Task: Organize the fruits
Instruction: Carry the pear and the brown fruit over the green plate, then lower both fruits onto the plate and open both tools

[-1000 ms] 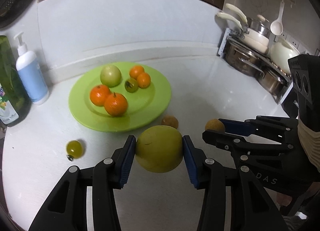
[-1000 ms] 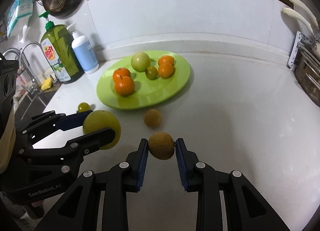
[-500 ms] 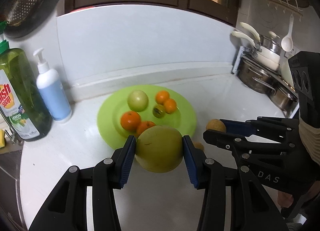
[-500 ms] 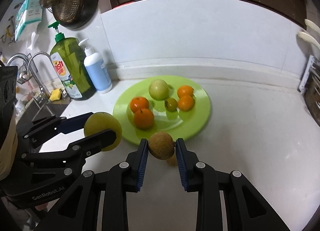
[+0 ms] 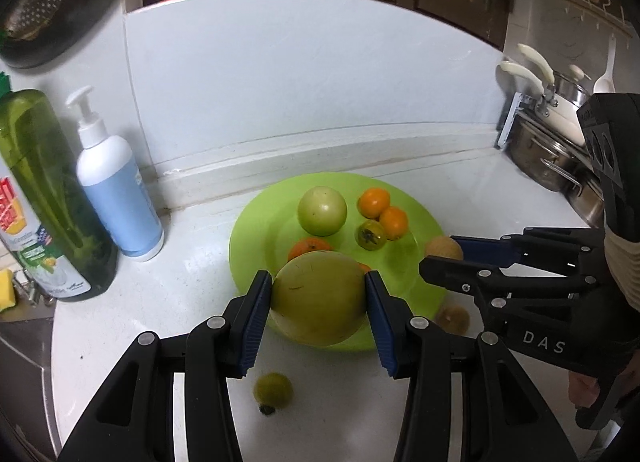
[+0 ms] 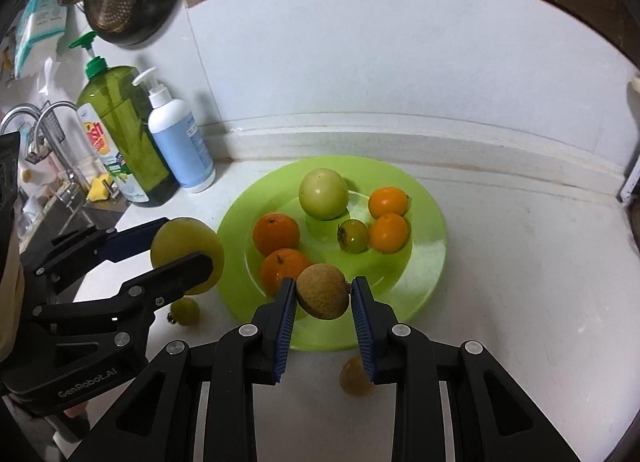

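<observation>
Carrying fruit in both: left gripper point(image 5: 319, 304) is clamping the yellow-green fruit point(image 5: 318, 298), right gripper point(image 6: 322, 298) is pinching the brown fruit point(image 6: 322, 296), green plate point(image 6: 428, 262) just ahead for unloading.

A lime-green round plate point(image 6: 424, 262) carries bright orange tangerines point(image 6: 276, 233), a pale green round fruit point(image 6: 323, 193) and a small olive-green tomato point(image 6: 353, 236) on a white tabletop point(image 6: 520, 270). Both black grippers have blue ribbed pads point(image 6: 285, 326). A dark green soap bottle point(image 6: 120, 134) stands beside a white-and-light-blue pump bottle point(image 6: 182, 146).
</observation>
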Demonstrator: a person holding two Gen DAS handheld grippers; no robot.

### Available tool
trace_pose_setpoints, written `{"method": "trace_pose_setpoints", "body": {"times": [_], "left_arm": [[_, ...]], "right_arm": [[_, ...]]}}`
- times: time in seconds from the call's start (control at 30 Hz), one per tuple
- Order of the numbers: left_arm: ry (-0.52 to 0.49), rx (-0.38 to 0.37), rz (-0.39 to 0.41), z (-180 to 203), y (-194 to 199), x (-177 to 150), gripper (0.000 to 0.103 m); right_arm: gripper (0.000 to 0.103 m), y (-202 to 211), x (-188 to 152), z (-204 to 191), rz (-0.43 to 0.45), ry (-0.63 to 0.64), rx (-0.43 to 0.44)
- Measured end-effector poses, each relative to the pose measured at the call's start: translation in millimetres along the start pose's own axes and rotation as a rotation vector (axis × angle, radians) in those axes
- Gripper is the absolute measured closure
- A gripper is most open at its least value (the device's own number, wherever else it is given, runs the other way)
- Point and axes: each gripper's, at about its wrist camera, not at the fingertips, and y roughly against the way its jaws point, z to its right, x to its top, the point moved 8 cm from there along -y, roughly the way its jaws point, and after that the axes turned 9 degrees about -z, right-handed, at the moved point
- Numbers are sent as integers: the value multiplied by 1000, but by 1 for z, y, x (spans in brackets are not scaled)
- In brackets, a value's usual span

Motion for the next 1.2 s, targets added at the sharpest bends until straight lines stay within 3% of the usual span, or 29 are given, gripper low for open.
{"method": "trace_pose_setpoints", "body": {"times": [0.53, 0.87, 1.2], "left_arm": [[-22, 17, -36, -30, -57, 50, 57], [-10, -5, -100, -39, -89, 58, 57], [-15, 14, -63, -38, -69, 61, 57]], "right_arm": [[74, -54, 25, 14, -133, -123, 29], [74, -71, 32, 13, -162, -166, 38], [73, -64, 38, 12, -128, -143, 5]]}}
